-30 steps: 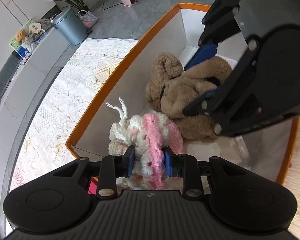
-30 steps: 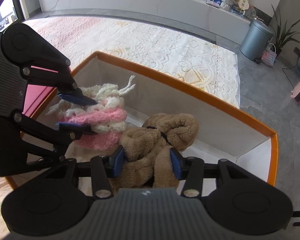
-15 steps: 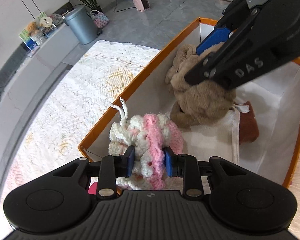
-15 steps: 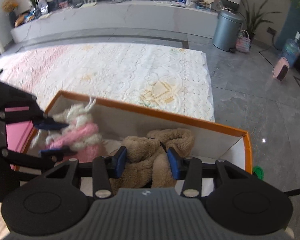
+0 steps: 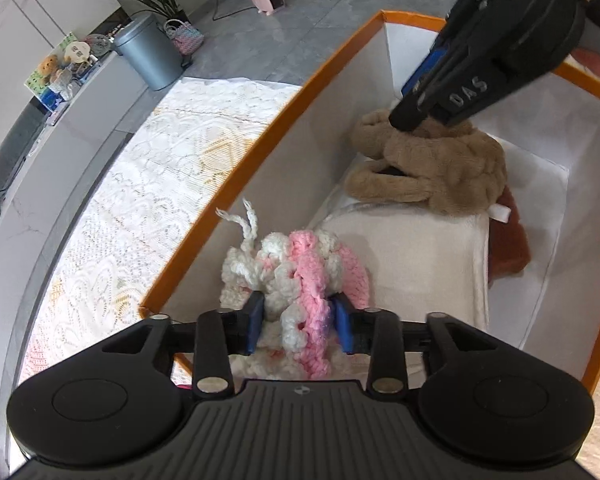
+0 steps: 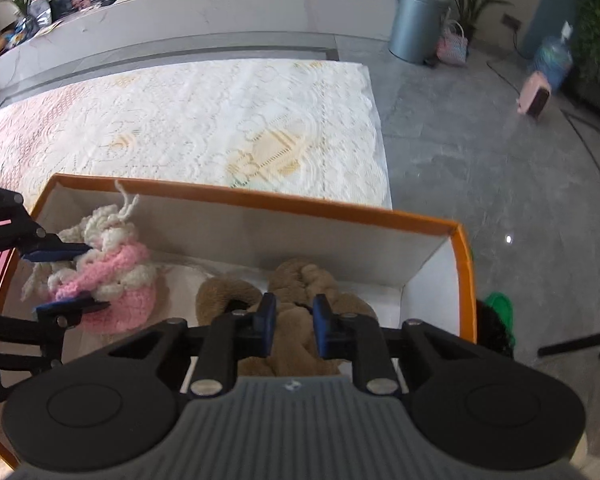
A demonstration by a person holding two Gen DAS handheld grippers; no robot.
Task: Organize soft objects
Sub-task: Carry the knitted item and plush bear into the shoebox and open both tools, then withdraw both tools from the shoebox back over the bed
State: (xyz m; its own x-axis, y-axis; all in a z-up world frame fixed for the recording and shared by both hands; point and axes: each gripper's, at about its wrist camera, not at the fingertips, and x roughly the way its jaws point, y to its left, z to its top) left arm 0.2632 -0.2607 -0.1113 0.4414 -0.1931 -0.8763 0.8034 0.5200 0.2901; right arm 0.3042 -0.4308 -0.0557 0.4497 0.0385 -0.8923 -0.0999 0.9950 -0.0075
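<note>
A pink and white crochet piece [image 5: 300, 276] sits at the near end of the orange-rimmed box [image 5: 260, 152], on a white towel [image 5: 400, 260]. My left gripper [image 5: 299, 320] has it between its blue pads; the jaws are opening, and the yarn still touches both pads. A brown plush toy [image 5: 432, 172] lies at the far end of the box. My right gripper [image 6: 295, 320] points down on the plush toy [image 6: 300, 280] with a fold of it between its pads, and the jaws are closing. From the left wrist, the right gripper [image 5: 404, 120] meets the toy's top.
A rust-brown cloth [image 5: 508, 240] lies beside the towel under the plush. The box stands on a lace cloth [image 6: 220, 120]. Beyond are grey floor, a grey bin [image 6: 416, 24], a pink heater [image 6: 534, 98] and a green object [image 6: 498, 312] outside the box corner.
The right gripper and the plush shifted toward the far end of the box, uncovering the towel and rust cloth. Its jaws narrowed on the plush. The left jaws widened around the crochet piece.
</note>
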